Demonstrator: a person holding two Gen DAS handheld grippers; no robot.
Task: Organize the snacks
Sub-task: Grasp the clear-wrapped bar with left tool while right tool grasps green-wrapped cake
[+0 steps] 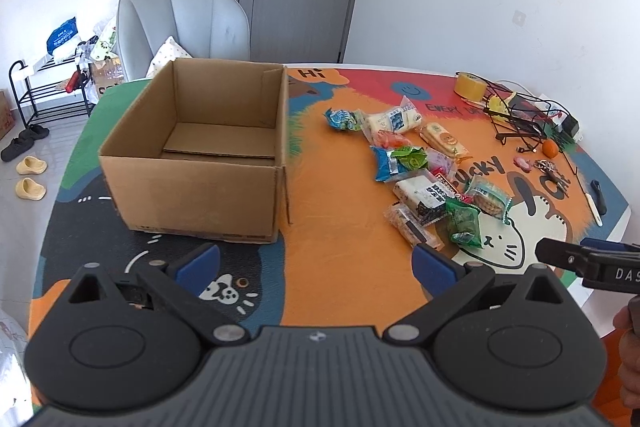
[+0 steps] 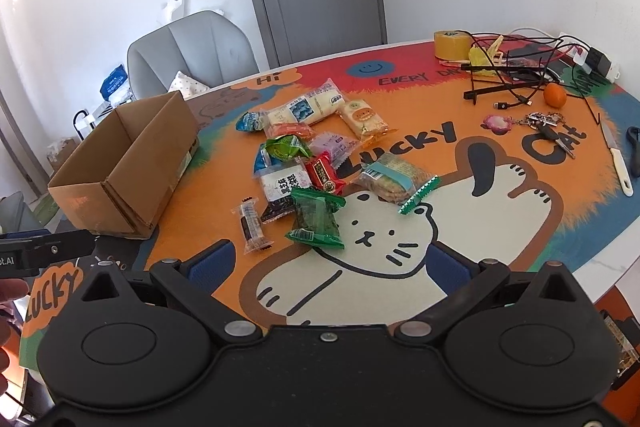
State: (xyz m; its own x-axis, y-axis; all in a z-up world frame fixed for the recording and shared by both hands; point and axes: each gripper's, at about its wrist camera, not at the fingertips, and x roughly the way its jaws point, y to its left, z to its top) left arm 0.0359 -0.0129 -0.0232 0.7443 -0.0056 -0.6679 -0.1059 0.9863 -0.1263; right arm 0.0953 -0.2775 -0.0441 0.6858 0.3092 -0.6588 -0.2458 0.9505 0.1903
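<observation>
Snacks (image 1: pixel 420 167): left wrist view, loose pile on cat-print mat (image 1: pixel 352 267) right of open cardboard box (image 1: pixel 200 155), box's long axis running away from camera; left gripper (image 1: pixel 316 263) jaws apart, empty | right wrist view: green packet (image 2: pixel 316 219) nearest, lengthwise toward camera; mat reads "LUCKY CAT", "Hi"; right gripper (image 2: pixel 328 263) spread, empty.

Open, empty cardboard box (image 1: pixel 192 155) stands upright left of centre frame on the bench (image 1: pixel 340 267); wrapped snack packets (image 1: pixel 424 167) lie scattered flat, right of centre.
</observation>
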